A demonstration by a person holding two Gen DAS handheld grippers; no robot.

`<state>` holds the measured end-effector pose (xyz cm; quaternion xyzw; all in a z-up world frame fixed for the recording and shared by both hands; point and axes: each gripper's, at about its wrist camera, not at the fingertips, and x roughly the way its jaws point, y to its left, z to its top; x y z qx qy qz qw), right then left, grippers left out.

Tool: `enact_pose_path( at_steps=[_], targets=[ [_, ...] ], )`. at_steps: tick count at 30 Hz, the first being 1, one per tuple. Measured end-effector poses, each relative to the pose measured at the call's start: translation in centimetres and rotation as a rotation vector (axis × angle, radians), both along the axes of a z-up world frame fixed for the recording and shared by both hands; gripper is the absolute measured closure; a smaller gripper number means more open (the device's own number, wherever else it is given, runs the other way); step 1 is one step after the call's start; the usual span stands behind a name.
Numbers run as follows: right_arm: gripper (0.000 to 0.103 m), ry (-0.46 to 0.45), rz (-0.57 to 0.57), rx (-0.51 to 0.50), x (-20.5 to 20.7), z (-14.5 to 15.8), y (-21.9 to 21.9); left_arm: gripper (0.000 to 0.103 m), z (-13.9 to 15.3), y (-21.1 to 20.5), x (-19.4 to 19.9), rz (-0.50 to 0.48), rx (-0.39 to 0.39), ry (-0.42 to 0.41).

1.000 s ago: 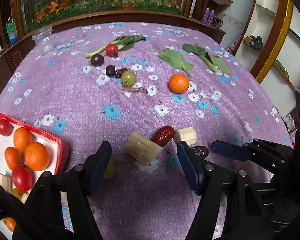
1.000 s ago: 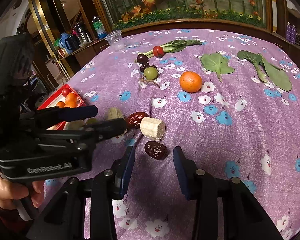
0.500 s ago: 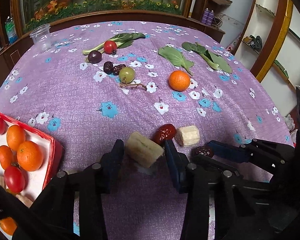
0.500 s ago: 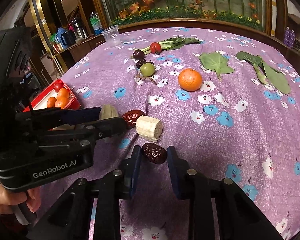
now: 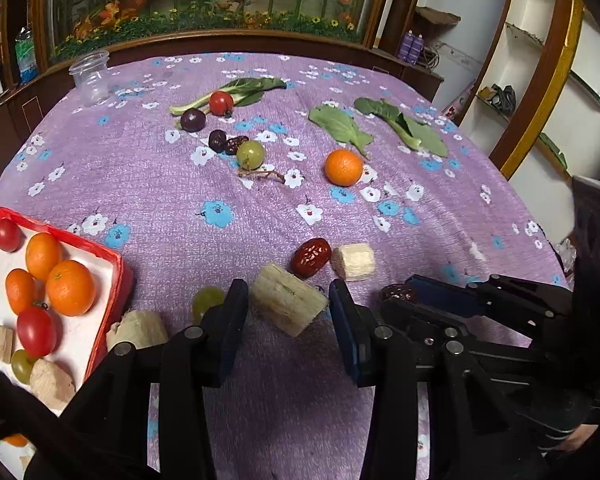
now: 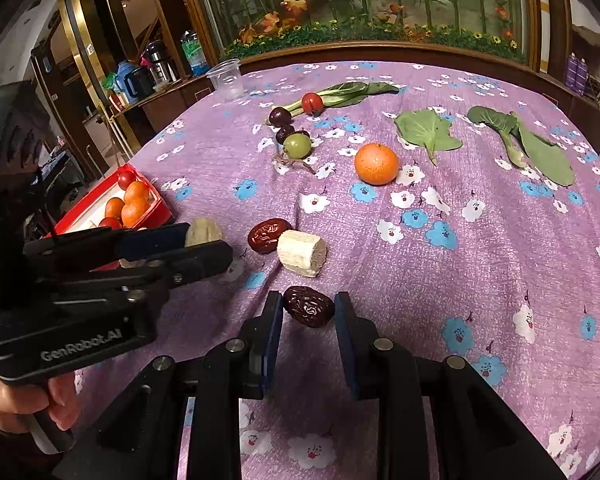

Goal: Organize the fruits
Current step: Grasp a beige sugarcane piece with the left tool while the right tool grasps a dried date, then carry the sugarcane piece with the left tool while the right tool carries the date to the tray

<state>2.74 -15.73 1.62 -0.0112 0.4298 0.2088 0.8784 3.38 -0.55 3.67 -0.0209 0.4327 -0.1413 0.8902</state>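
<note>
My left gripper (image 5: 288,306) is shut on a pale sugarcane chunk (image 5: 288,304) and holds it a little above the purple cloth. My right gripper (image 6: 307,312) is shut on a dark red date (image 6: 309,306), also raised slightly. The red tray (image 5: 116,268) at the left holds oranges (image 5: 70,288), cherry tomatoes and cane pieces. On the cloth lie another date (image 5: 311,257), a second cane chunk (image 5: 353,261), a green grape (image 5: 205,300), an orange (image 5: 343,167) and, farther off, a green grape (image 5: 250,154), dark fruits (image 5: 192,119) and a tomato (image 5: 221,103).
Green leaves (image 5: 340,126) and a leafy stalk (image 5: 236,90) lie at the far side. A clear plastic cup (image 5: 90,78) stands at the far left. A cane chunk (image 5: 138,328) rests beside the tray. The right gripper body (image 5: 480,312) sits close to my left one.
Both grippers closed: the left on the sugarcane chunk, the right on the date. Both have since lifted slightly, uncovering a grape and a cane chunk by the tray.
</note>
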Motion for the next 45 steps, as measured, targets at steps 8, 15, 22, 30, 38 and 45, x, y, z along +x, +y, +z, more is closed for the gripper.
enact_pose_path(
  at_steps=[8, 15, 22, 30, 38, 45],
  targets=[
    [0.076, -0.007, 0.001, -0.002, -0.5, 0.5, 0.1, 0.064, 1.2, 0.4, -1.2, 0.0, -0.013, -0.03],
    [0.076, -0.022, 0.018, 0.002, -1.3, 1.4, 0.4, 0.064, 2.4, 1.8, -3.0, 0.012, -0.063, -0.051],
    [0.076, -0.043, 0.043, 0.008, -2.2, 2.5, 1.2, 0.064, 3.3, 3.8, -4.9, 0.045, -0.082, -0.078],
    [0.076, -0.05, 0.073, 0.021, -2.8, 3.1, 2.2, 0.064, 4.1, 6.0, -6.4, 0.084, -0.072, -0.1],
    [0.076, -0.04, 0.146, 0.046, -2.9, 4.4, 4.8, 0.063, 4.4, 9.9, -6.5, 0.2, -0.102, -0.074],
    [0.077, -0.021, 0.242, 0.085, -2.3, 5.8, 9.1, 0.063, 4.6, 14.3, -7.0, 0.309, -0.11, -0.072]
  ],
)
